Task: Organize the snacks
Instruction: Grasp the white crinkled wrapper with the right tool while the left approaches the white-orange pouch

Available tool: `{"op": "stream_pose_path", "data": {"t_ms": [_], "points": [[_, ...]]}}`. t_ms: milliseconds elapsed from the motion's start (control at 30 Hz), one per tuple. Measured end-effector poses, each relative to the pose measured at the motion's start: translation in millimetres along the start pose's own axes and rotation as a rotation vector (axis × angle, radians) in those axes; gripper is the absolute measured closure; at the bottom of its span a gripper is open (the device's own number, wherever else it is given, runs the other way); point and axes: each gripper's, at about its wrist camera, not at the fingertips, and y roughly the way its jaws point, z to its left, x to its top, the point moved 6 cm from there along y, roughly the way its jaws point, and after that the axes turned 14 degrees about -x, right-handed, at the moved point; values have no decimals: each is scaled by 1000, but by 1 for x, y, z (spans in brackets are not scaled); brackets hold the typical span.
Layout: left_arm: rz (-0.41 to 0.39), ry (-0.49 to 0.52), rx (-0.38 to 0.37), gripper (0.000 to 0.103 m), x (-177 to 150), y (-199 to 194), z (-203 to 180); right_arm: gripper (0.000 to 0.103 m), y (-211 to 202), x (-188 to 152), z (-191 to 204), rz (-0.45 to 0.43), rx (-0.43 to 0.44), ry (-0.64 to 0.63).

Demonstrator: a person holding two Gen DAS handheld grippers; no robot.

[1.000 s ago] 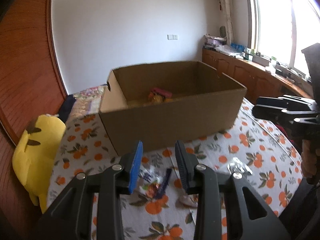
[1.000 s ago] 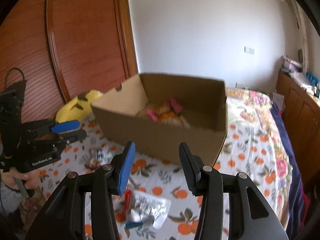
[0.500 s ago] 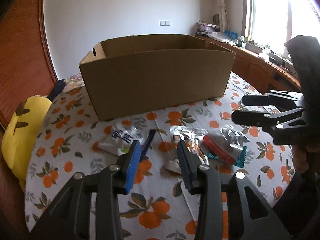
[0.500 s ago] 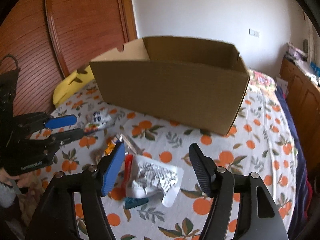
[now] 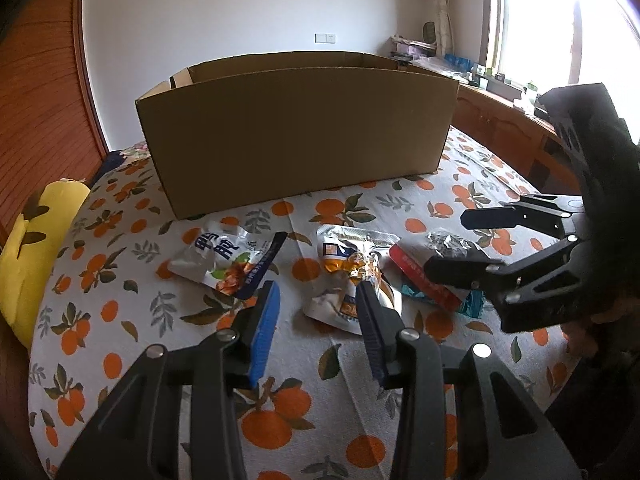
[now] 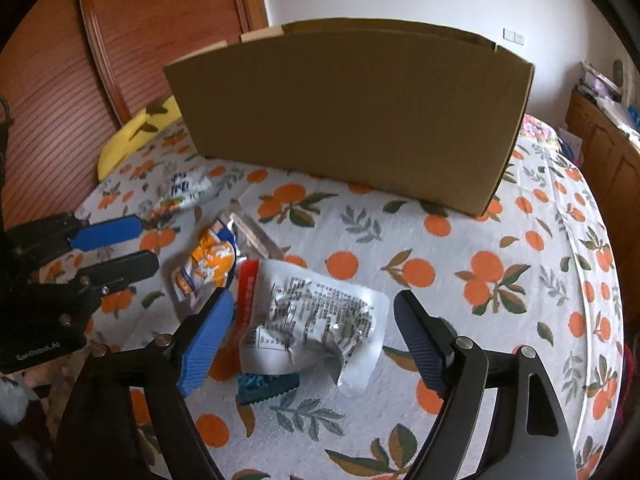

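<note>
A brown cardboard box [image 5: 296, 140] [image 6: 352, 112] stands at the back of the orange-print cloth [image 5: 280, 420]. In front of it lie loose snack packs. My left gripper [image 5: 318, 300] [image 6: 132, 248] hovers partly open just above an orange-and-white pouch [image 5: 344, 276] [image 6: 210, 264], its pads not pressing on it. A white-and-blue pouch [image 5: 224, 256] [image 6: 182, 190] lies to its left. My right gripper [image 6: 314, 308] [image 5: 468, 242] has its jaws opening wide over a crumpled silver pouch with a red edge [image 6: 316, 316] [image 5: 420, 276], without touching it. A teal wrapper [image 6: 264, 386] peeks out beneath.
A yellow plush toy [image 5: 28, 256] [image 6: 132, 136] lies at the bed's left edge beside a wooden sliding door [image 6: 140, 32]. Wooden cabinets [image 5: 500, 128] run under the window on the right. The box's inside is hidden from both views.
Both grippers have sunk toward the snack packs, so the box now looms higher and its contents are out of sight. The right jaws have spread much wider; the left only slightly.
</note>
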Motion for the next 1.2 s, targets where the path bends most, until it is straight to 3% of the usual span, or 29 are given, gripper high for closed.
{"op": "stream_pose_path", "data": {"t_ms": [633,733,767,967,1200], "points": [[5,5,-2,63,7,8,-5,13,15,-5,4,41,-46,-55],[13,9,-1,63,7,13,-6,18,14,-5,4,40,-59,-58],[15,7,-2,63,7,15,-6,24,14,-5,4,35,-69,-61],[35,8,-15,63,7,25,-9,39,7,-6,-5,10,-16,-23],[60,18,-19,62,10,38,-13,41,1,-5,-19,-7,26,32]]}}
